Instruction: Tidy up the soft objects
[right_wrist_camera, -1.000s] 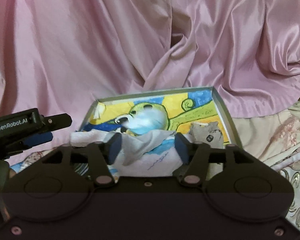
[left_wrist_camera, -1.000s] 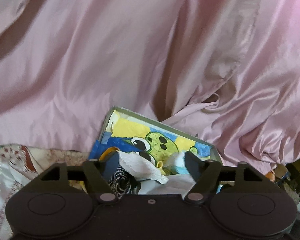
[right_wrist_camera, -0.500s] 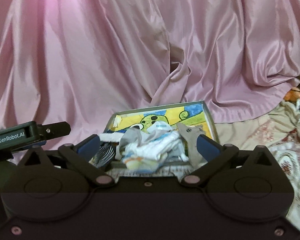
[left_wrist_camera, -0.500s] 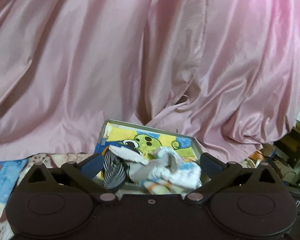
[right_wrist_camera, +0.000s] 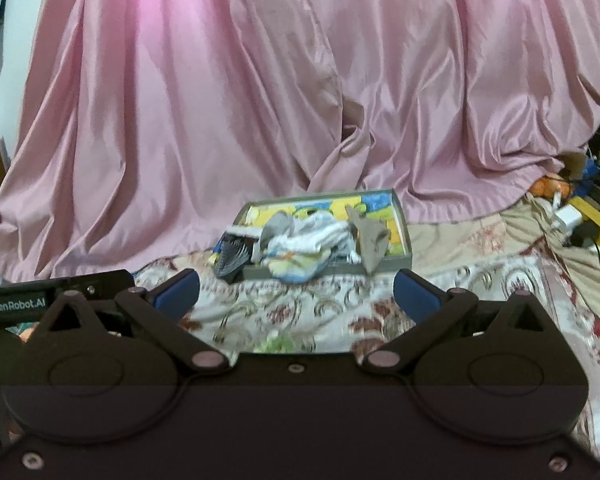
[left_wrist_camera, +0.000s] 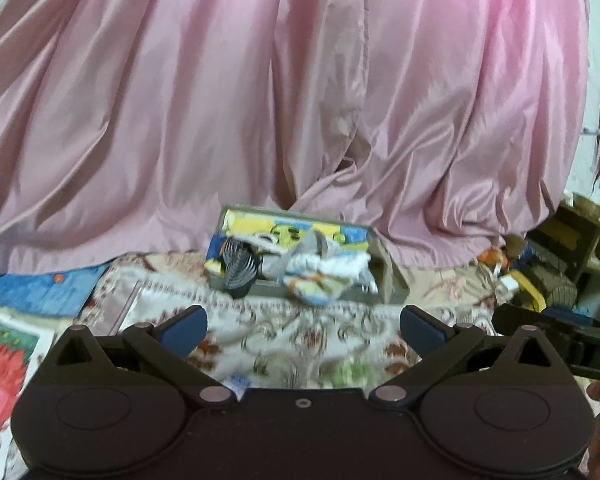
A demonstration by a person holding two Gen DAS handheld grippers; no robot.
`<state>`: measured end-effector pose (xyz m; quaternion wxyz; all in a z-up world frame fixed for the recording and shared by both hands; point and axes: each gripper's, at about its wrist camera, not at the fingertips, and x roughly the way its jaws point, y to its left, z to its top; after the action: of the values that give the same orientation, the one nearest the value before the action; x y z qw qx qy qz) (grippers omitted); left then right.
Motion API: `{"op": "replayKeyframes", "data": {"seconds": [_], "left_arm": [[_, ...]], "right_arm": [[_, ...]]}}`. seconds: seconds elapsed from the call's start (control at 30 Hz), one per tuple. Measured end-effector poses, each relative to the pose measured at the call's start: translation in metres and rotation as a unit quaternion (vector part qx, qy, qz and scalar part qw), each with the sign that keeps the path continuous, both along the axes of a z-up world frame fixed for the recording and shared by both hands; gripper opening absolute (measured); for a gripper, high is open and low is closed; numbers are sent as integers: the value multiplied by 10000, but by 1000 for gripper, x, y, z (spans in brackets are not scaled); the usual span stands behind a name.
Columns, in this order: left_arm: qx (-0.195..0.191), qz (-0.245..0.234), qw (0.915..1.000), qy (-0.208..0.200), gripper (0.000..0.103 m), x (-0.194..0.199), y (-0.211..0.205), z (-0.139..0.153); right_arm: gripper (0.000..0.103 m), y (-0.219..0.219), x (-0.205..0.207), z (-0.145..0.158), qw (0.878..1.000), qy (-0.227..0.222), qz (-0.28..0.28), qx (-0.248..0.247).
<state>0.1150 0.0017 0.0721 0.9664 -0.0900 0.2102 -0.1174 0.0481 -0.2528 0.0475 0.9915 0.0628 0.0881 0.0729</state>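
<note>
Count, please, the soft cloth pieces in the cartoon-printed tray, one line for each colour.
Black-and-white striped cloth piece: 1
White crumpled cloth bundle with yellow and blue print: 1
Grey cloth piece: 1
Total: 3, all in the shallow cartoon-printed tray.

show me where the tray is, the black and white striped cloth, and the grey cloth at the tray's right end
tray (right_wrist_camera: 403, 216): right wrist view, on its right wall.
black and white striped cloth (right_wrist_camera: 232, 257): right wrist view, on its striped middle.
grey cloth (right_wrist_camera: 370, 238): right wrist view, on its crumpled middle.

I see a pink satin curtain, a cream floral bedspread — and a black-and-white striped cloth in the yellow-blue cartoon tray.
</note>
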Motion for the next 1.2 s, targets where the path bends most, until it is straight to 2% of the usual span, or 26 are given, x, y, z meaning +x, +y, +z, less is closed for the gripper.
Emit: {"op": "replayKeyframes", "data": {"seconds": [0.33, 0.6, 1.2], "left_arm": [[168, 227, 9993, 257, 102, -60, 5, -14], [232, 364, 9984, 357, 102, -83, 8, -20], [333, 439, 9970, 548, 102, -92, 8, -36]], "right_arm": [[103, 5, -79, -31, 9996, 263, -101, -37], [103, 7, -93, -46, 9984, 500, -231, 120], [103, 8, -87, -64, 9964, 770, -303, 183]]}}
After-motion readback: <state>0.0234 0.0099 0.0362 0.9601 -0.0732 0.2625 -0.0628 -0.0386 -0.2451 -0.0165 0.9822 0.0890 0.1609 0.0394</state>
